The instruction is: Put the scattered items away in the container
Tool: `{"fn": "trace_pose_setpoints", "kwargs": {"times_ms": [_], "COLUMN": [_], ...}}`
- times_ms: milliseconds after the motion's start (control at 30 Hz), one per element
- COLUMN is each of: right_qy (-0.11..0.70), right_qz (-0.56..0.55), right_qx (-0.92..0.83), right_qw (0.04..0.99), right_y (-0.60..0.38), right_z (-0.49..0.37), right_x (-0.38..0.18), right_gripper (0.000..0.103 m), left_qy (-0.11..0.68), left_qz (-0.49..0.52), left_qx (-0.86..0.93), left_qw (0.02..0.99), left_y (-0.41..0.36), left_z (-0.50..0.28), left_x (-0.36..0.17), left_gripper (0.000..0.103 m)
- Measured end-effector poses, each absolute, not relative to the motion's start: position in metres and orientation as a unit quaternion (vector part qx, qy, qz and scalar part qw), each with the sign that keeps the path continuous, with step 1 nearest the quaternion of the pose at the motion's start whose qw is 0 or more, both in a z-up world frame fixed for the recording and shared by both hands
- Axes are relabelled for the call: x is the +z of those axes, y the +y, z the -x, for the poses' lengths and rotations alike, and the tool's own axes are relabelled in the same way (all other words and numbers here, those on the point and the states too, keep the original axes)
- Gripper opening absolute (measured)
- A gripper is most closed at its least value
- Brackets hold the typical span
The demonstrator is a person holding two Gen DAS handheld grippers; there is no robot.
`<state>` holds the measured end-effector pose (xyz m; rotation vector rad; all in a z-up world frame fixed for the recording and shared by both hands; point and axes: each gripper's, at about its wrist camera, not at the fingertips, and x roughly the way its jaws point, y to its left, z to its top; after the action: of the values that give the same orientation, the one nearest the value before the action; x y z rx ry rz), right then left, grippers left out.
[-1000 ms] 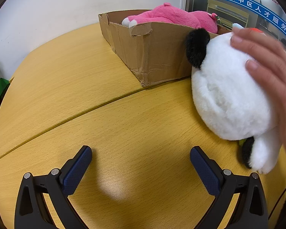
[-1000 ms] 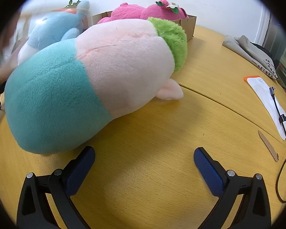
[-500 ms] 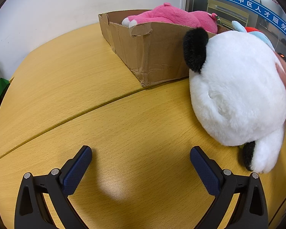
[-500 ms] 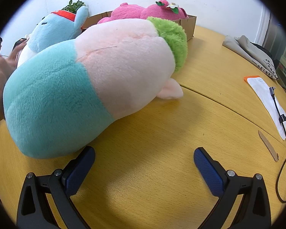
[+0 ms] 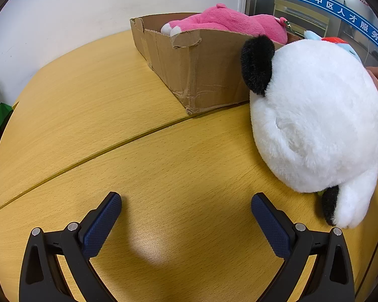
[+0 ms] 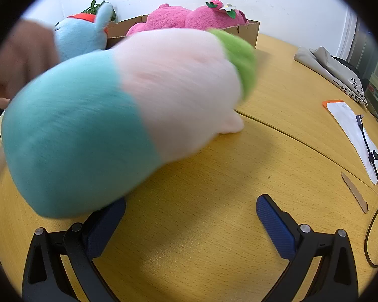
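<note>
left gripper (image 5: 186, 209) wide open, empty, bare table (image 5: 88, 105) ahead | right gripper (image 6: 191, 210) wide open, empty; teal-pink plush (image 6: 118, 115) overlapping its left finger | cardboard box (image 5: 201, 75) at rear, panda plush (image 5: 315, 125) against its corner

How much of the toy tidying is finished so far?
Only a start. The pink toy already lies in the cardboard box. Nothing is in hand: the left gripper and right gripper are both open and empty. The panda, the teal and pink toy and the blue toy are not in the box.
</note>
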<state>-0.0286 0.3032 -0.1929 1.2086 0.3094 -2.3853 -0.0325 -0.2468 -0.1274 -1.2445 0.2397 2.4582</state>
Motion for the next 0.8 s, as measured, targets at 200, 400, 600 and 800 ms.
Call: {"fn": "trace_pose_setpoints", "kwargs": {"times_ms": [200,400,600,800], "right_qy": [0.112,0.112,0.112,0.112], "right_qz": [-0.438,-0.438,-0.438,-0.438], "right_qx": [-0.864,-0.864,-0.864,-0.864], "right_qw": [0.223,0.223,0.223,0.223], "right_y": [0.3033,0.3034,0.3034,0.3034], "right_z": [0.0285,0.0285,0.0284,0.0285], "right_x": [-0.1930,-0.1931,-0.1932,-0.1933], "right_gripper": [0.103,0.103,0.103,0.103], "left_qy": [0.085,0.085,0.085,0.085], "left_qz": [0.442,0.442,0.442,0.442], "left_qx": [0.873,0.873,0.873,0.873], "left_qw": [0.187,0.187,0.187,0.187], "left_y": [-0.2485,-0.2484,-0.2484,-0.2483], "left_z": [0.0318,0.0318,0.0309,0.0309], "left_x": [-0.1288,-0.1288,-0.1281,-0.1280], "left_gripper": [0.103,0.103,0.103,0.103]}}
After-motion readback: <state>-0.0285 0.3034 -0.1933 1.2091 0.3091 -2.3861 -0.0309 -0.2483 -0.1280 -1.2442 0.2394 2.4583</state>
